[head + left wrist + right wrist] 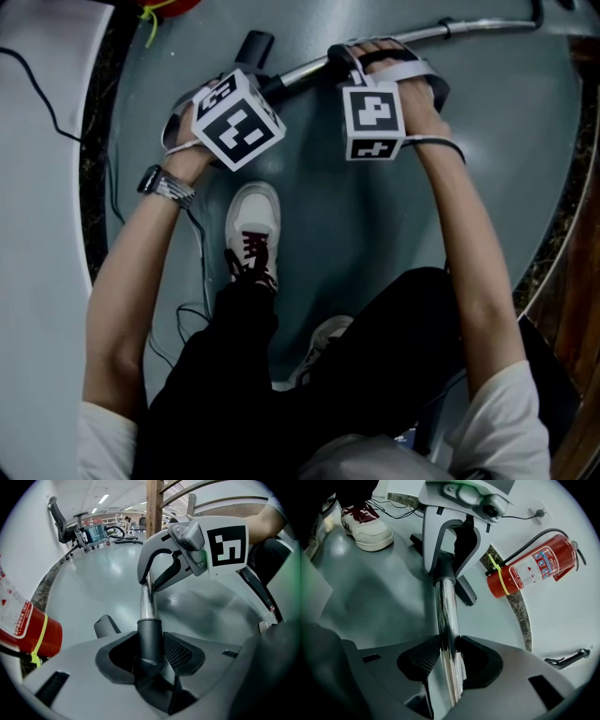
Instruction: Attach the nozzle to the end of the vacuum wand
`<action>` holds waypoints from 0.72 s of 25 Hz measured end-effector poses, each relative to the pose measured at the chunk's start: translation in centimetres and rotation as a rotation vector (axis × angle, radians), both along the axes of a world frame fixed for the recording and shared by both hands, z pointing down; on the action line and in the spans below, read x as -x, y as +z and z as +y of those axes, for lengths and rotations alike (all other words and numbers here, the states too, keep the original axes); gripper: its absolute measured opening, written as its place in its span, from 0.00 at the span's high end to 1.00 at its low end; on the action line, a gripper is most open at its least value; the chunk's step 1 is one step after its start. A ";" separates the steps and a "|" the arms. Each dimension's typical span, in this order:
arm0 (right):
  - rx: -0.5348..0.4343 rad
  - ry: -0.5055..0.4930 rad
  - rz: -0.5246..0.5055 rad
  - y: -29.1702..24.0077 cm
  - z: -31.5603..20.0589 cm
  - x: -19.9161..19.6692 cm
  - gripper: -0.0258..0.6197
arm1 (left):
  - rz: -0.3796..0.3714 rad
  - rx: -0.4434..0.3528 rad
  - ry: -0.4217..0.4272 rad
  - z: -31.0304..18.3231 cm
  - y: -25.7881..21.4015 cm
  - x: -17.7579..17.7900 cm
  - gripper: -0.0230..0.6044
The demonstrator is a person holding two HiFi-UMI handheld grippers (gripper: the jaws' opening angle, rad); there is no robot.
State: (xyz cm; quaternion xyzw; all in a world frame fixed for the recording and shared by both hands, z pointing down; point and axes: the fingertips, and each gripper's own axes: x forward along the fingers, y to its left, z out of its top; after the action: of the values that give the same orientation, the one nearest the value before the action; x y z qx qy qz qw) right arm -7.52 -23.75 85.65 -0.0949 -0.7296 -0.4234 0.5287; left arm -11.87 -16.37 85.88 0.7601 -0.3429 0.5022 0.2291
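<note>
Your left gripper (149, 657) is closed on the vacuum wand (446, 616) at its dark grey end collar (150, 637), with a pad against either side of it. Your right gripper (449, 660) clamps the bare chrome tube a little further along, so both grippers hold the same wand. The wand runs off toward the upper right of the head view.

The nozzle (254, 47) — a dark, round-ended piece — lies just beyond the left gripper, at an angle to the wand. Its near end is hidden behind that gripper, and whether it touches the collar cannot be told.

The floor (356, 234) is smooth, glossy grey-green. It is edged by a curved band of dark speckled stone (519, 613), with a white surface (562, 620) beyond. A red fire extinguisher (532, 569) rests at that border. Thin black cables (183, 309) trail beside your white shoe (255, 220).

Further off in the left gripper view stand a wooden post (153, 508) and office chairs (58, 520) — too small to make out in detail.
</note>
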 end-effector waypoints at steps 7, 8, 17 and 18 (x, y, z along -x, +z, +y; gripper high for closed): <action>0.005 -0.006 0.008 0.5 0.3 -0.2 0.73 | -0.004 0.000 0.038 0.3 0.4 -0.3 0.69; 0.006 -0.004 0.007 0.5 0.2 -0.2 0.73 | 0.000 0.001 0.033 0.4 0.6 -0.3 0.69; 0.006 0.008 -0.004 0.3 0.2 0.1 0.73 | 0.011 -0.032 0.017 0.0 0.3 -0.1 0.69; 0.009 0.010 -0.010 0.3 0.2 0.1 0.73 | 0.013 -0.035 0.016 -0.1 0.3 -0.1 0.69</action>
State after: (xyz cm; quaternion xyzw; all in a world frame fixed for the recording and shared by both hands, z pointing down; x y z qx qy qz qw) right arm -7.65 -23.52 85.96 -0.0915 -0.7345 -0.4178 0.5268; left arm -11.80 -16.42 86.17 0.7698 -0.3441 0.4930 0.2143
